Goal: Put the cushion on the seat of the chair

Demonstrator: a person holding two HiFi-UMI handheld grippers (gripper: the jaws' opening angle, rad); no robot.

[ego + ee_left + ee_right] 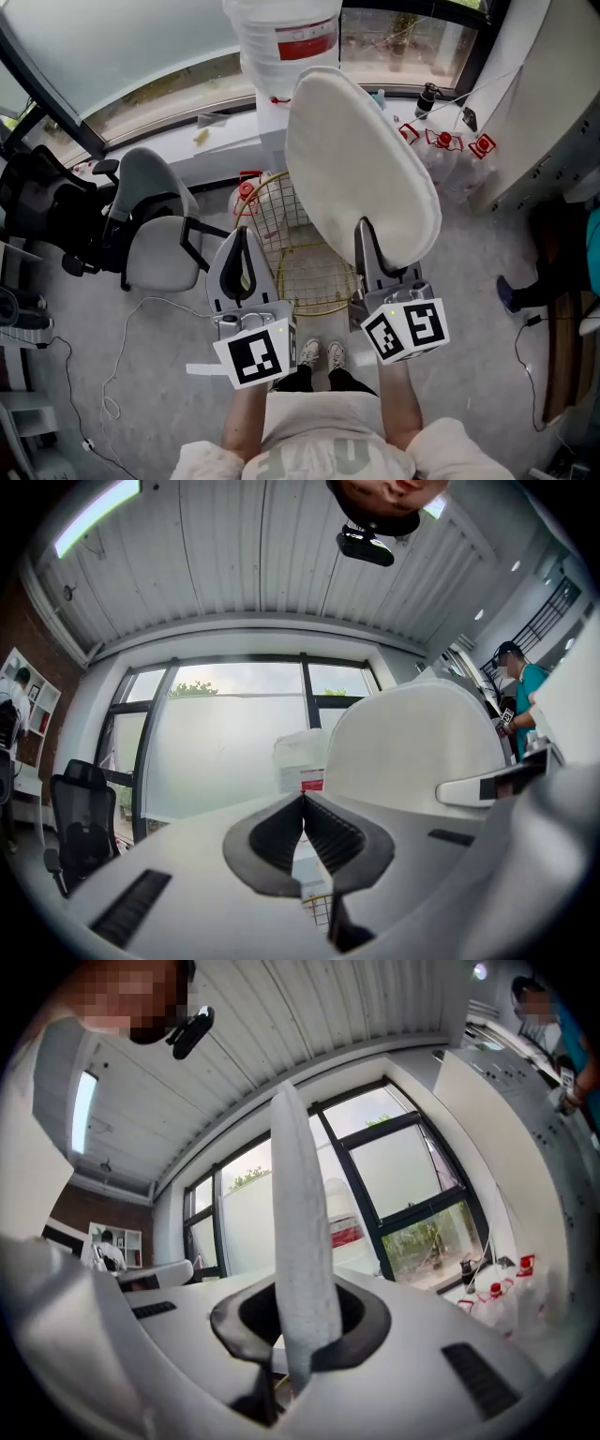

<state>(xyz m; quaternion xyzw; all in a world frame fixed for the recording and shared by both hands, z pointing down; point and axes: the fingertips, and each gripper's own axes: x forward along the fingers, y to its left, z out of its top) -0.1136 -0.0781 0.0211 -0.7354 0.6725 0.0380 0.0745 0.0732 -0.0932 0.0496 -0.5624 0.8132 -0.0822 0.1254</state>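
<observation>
Head view: right gripper (367, 239) has its jaws clamped on the lower edge of the white round padded cushion (361, 164), which stands upright in the air at 12 o'clock from it, above and just right of the gold wire chair (309, 277). The cushion is not on the seat yet. Left gripper (242, 246) sits at 9 o'clock of the right one, jaws together and holding nothing. A grey office chair (155, 234) is off at 9 o'clock. Left gripper view: left gripper (303, 803) has its pads meeting at the tip with nothing between, and the cushion (412, 742) is at 2 o'clock. Right gripper view: right gripper (302, 1321) pinches the cushion (300, 1241), seen edge-on and running up to 12 o'clock. Risks: with a one-edge grip the cushion could swing or slip out, and it could snag the wire backrest and land tilted or half off. Hidden: the cushion and grippers cover much of the seat, and the chair's legs can't be made out.
</observation>
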